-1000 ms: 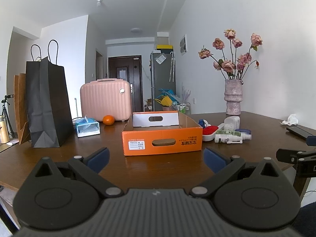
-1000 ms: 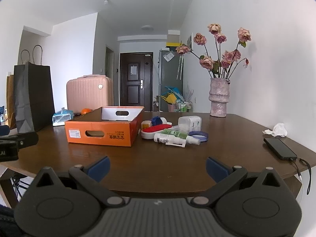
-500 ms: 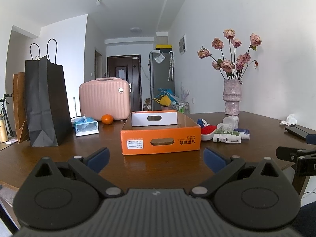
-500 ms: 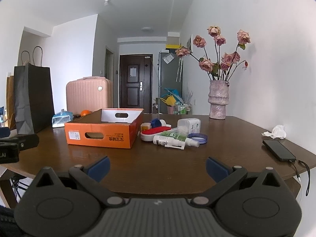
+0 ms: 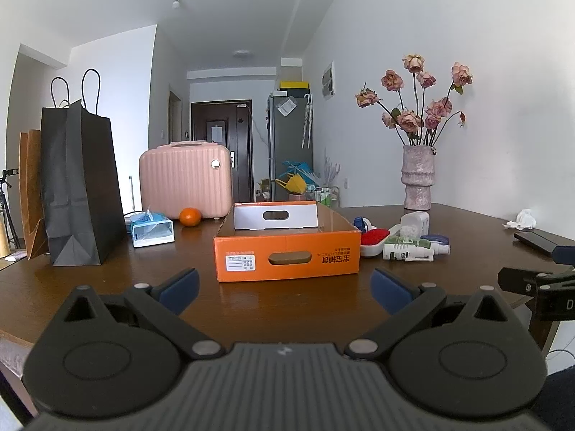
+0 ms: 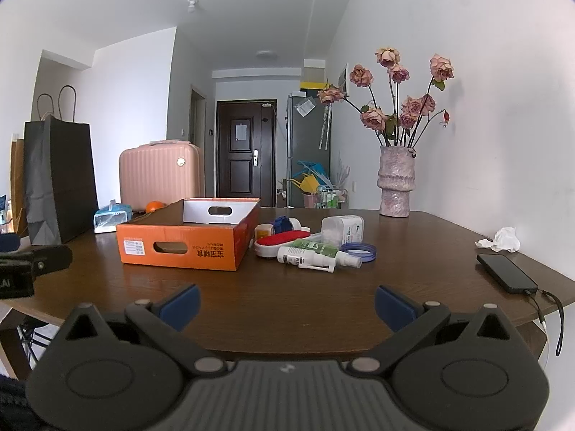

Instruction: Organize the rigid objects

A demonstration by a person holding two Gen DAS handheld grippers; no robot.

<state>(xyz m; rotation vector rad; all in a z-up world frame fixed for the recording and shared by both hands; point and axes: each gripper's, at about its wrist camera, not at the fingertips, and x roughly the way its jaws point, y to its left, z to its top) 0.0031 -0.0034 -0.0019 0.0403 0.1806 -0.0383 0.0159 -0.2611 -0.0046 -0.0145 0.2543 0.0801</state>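
Observation:
An open orange cardboard box (image 5: 287, 255) (image 6: 187, 248) stands on the brown table. To its right lies a cluster of small items: a white spray bottle with a green label (image 6: 316, 255) (image 5: 408, 251), a white dish with a red pad (image 6: 282, 242) (image 5: 373, 239), a white container (image 6: 343, 230), a blue ring (image 6: 359, 250) and a small blue object (image 6: 282, 223). My left gripper (image 5: 284, 287) is open and empty, near the table's front edge, facing the box. My right gripper (image 6: 285, 305) is open and empty, short of the cluster.
A black paper bag (image 5: 77, 186), a pink case (image 5: 187, 179), an orange (image 5: 189, 216) and a tissue pack (image 5: 151, 228) stand at the back left. A vase of roses (image 6: 395, 186), a crumpled tissue (image 6: 503, 240) and a phone with cable (image 6: 506, 276) are on the right.
Both grippers have risen slightly and drifted; the box and items sit a little lower in the views. Jaws remain open. Nothing on the table has moved.

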